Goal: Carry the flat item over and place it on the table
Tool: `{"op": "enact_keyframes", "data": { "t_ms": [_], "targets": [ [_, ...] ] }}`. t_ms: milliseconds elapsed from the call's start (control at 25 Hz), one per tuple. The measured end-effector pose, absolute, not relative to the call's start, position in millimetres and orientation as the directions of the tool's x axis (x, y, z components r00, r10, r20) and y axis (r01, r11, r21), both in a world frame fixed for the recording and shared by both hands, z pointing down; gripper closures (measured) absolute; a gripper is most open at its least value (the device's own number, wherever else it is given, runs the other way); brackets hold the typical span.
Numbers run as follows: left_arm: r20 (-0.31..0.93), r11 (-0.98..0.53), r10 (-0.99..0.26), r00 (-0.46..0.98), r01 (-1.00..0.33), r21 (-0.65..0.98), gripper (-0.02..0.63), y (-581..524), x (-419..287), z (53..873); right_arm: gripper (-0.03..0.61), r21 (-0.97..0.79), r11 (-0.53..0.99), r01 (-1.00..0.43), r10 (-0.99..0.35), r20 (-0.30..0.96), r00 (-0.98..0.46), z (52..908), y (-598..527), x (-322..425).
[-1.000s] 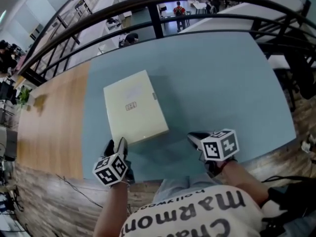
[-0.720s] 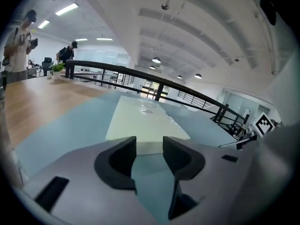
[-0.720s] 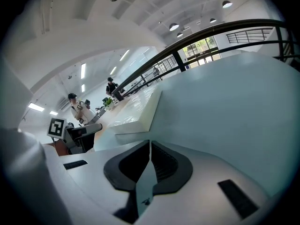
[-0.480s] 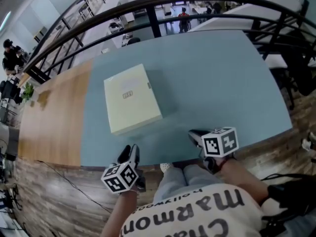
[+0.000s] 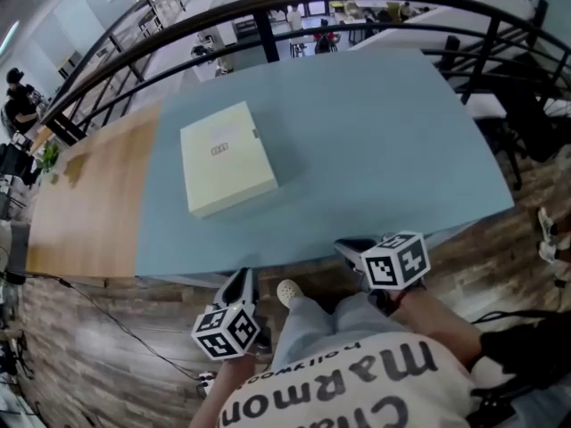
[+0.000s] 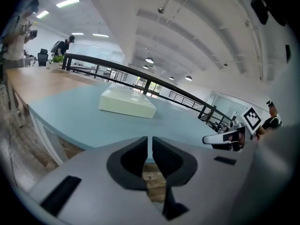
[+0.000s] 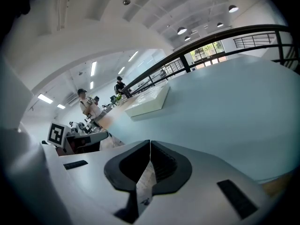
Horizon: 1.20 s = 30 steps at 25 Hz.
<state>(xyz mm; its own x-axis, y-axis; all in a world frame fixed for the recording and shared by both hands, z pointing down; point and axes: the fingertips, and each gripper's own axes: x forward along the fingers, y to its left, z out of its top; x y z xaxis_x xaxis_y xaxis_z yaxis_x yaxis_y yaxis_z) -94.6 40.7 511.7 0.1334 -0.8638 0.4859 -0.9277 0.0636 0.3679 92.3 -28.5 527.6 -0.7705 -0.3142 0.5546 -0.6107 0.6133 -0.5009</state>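
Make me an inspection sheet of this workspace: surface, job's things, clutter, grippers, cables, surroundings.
Surface: blue table, with a wooden section adjoining on the left.
Job's things: flat cream box lies on the blue table, apart from both grippers.
Clutter: nothing seen.
Grippers: left gripper jaws closing, almost together, nothing between them; right gripper shut, empty; both are back off the table's near edge.
Cables: thin cable on the wooden floor.
Surroundings: black railing beyond the table; people in the distance.
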Motion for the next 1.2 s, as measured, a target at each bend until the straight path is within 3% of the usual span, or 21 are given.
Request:
{"op": "enact_keyframes", "data": {
  "t_ms": [200, 640, 880, 1200],
  "targets": [
    [0.506, 0.055, -0.845, 0.171, -0.914, 0.402, 0.597, 80.8, -106.8, 523.2, 0.543, -0.565, 0.580, -0.586, -0.297, 0.523, -0.799, 524.9, 2.4, 67.4],
    [0.457, -0.104, -0.836, 0.305, -0.905, 0.413, 0.603, 123.2, -160.8, 491.3, 0.543, -0.540, 0.530, -0.654, -0.422, 0.501, -0.756, 497.5, 35.9, 10.3],
    [0.470, -0.066, -0.837, 0.280, -0.904, 0.422, 0.607, 149.0, -232.0, 500.2, 0.543, -0.512, 0.539, -0.669, -0.434, 0.511, -0.742, 500.7, 67.4, -45.6],
    [0.467, -0.102, -0.820, 0.330, -0.888, 0.448, 0.607, 158.4, -256.7, 509.8, 0.543, -0.511, 0.502, -0.698, -0.461, 0.524, -0.716, 506.3, 88.5, -67.2]
  ]
}}
